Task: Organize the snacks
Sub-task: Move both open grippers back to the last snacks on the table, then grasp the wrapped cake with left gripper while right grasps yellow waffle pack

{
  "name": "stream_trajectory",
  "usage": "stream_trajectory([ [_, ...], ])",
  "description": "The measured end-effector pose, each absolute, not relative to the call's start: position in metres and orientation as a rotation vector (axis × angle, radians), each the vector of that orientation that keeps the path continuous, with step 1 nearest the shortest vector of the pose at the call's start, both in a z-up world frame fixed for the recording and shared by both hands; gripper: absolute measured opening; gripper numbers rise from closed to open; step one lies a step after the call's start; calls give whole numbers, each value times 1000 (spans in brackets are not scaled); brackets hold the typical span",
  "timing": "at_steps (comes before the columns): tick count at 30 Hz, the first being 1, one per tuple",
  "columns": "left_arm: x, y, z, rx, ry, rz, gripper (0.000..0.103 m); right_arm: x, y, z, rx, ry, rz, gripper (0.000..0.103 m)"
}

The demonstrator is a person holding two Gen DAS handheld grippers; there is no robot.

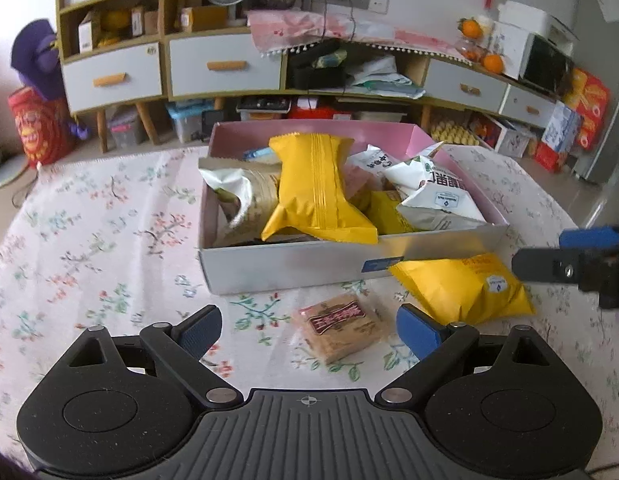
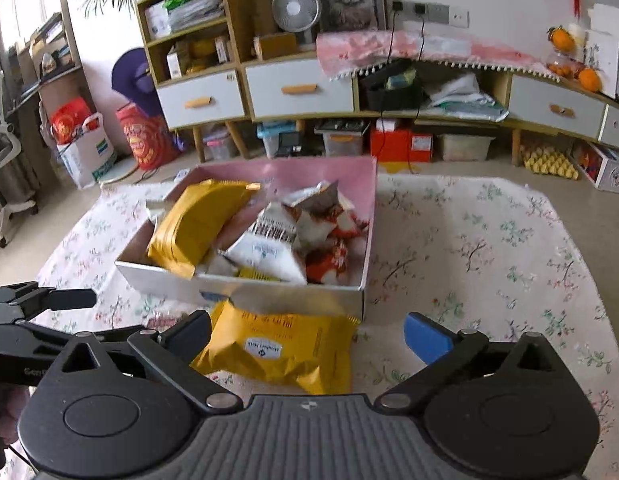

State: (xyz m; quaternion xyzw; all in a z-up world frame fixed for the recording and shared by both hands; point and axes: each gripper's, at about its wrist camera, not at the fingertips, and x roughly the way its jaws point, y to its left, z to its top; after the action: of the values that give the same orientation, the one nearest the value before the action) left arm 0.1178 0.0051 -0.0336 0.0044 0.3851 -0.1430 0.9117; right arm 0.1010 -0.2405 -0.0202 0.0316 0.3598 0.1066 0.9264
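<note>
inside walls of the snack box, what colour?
Pink inside the snack box, while its outer wall looks silvery white. Right wrist view shows the pink best.

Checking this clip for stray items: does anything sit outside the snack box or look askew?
Yes. Two snacks lie on the floral tablecloth in front of the box: a yellow packet against its front wall and a small brown wrapped biscuit nearby. Inside, the packets are heaped unevenly, one yellow bag tilted on top.

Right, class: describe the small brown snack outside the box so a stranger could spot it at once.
Find the pink-lined box on the floral tablecloth. In front of it lie two packets. Beside the big yellow packet, the brown snack is the small, square, clear-wrapped one with a dark red label.
</note>
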Motion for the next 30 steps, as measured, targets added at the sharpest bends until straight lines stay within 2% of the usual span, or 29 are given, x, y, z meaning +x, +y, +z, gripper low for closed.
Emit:
stream_trajectory([
  [4,126,-2,-43,-20,809,-284,93,107,-243,-27,99,772,224,84],
  [5,127,-2,-44,-25,811,-283,90,108,-245,-29,117,780,225,84],
  [7,130,-3,-48,-30,825,-290,81,112,-248,-33,160,799,227,81],
  [9,132,-3,-52,-30,848,-299,60,116,-252,-38,204,825,233,77],
  [12,132,-1,-53,-40,869,-328,42,120,-255,-45,261,865,259,66],
  [14,130,-1,-51,-14,872,-341,41,121,-257,-49,295,888,284,55],
  [19,124,4,-47,57,871,-351,40,115,-256,-47,328,914,329,46],
  [24,120,14,-44,125,882,-355,40,107,-252,-48,331,1000,377,44],
  [30,114,30,-41,153,896,-356,43,86,-226,-48,180,1057,467,46],
])
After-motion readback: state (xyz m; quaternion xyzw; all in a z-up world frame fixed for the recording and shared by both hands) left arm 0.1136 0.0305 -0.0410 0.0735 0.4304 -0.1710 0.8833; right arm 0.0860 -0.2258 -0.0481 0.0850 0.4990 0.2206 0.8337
